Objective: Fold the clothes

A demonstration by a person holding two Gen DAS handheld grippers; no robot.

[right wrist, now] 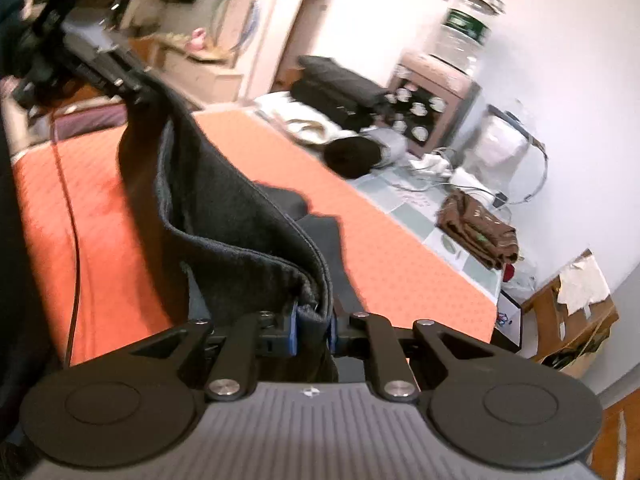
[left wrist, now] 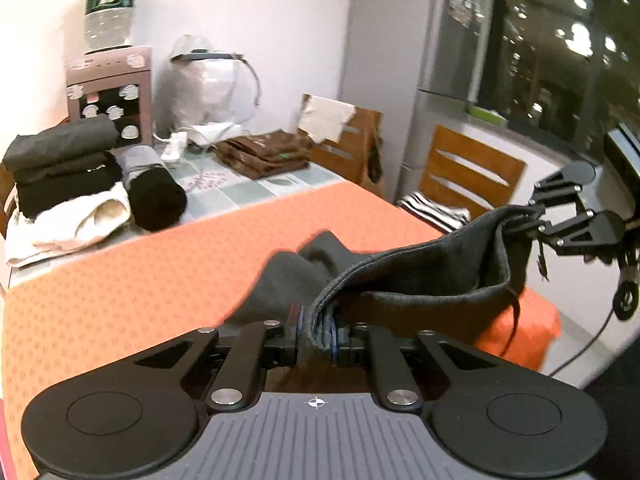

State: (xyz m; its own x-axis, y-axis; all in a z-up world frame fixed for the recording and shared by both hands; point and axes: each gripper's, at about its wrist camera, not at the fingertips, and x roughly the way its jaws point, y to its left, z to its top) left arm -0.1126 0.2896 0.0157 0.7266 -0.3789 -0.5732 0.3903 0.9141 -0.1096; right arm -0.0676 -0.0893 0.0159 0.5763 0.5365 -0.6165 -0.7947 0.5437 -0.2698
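Note:
A dark grey garment [left wrist: 420, 276] hangs stretched between my two grippers above the orange mat [left wrist: 140, 272]. My left gripper [left wrist: 318, 338] is shut on one end of its hem. My right gripper [right wrist: 314, 330] is shut on the other end of the garment [right wrist: 224, 216]. The right gripper also shows in the left wrist view [left wrist: 528, 216] at the far right, and the left gripper shows in the right wrist view [right wrist: 136, 92] at the upper left. Part of the cloth trails down onto the mat [right wrist: 380, 248].
A stack of folded dark and white clothes [left wrist: 64, 184] and a black roll [left wrist: 158, 200] sit at the table's far left. Folded brown cloth [left wrist: 264, 154], a water dispenser [left wrist: 110, 80] and a plastic-covered appliance [left wrist: 212, 84] stand behind. Wooden chairs [left wrist: 472, 172] line the right side.

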